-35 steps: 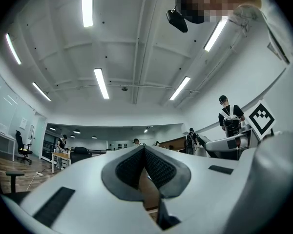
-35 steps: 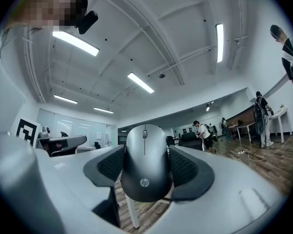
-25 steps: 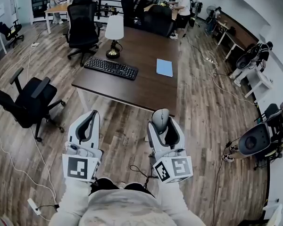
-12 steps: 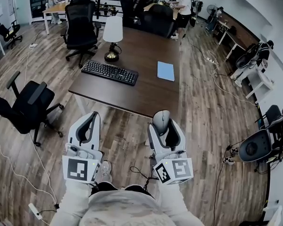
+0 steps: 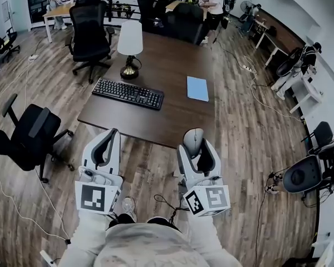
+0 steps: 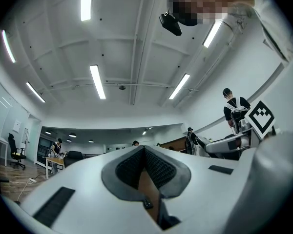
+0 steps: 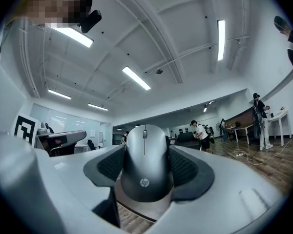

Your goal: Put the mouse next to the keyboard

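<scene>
A grey mouse point(image 7: 145, 167) is clamped between the jaws of my right gripper point(image 7: 146, 172), its scroll wheel pointing up. In the head view that mouse point(image 5: 193, 139) sticks out of the right gripper point(image 5: 195, 149), just short of the near edge of the brown desk point(image 5: 178, 110). The black keyboard point(image 5: 128, 93) lies on the desk's left part, in front of a lamp point(image 5: 130, 49). My left gripper point(image 5: 104, 146) is held beside the right one, shut with nothing in it; its pads point(image 6: 154, 167) meet in the left gripper view.
A blue notebook point(image 5: 197, 88) lies on the desk to the right of the keyboard. Black office chairs stand at the left point(image 5: 30, 135) and behind the desk point(image 5: 89, 29). Cables point(image 5: 256, 93) run over the wooden floor on the right. People stand at the far back.
The desk has come a little nearer and lower in the head view, as I step toward it. Both grippers keep their pose, the mouse still held.
</scene>
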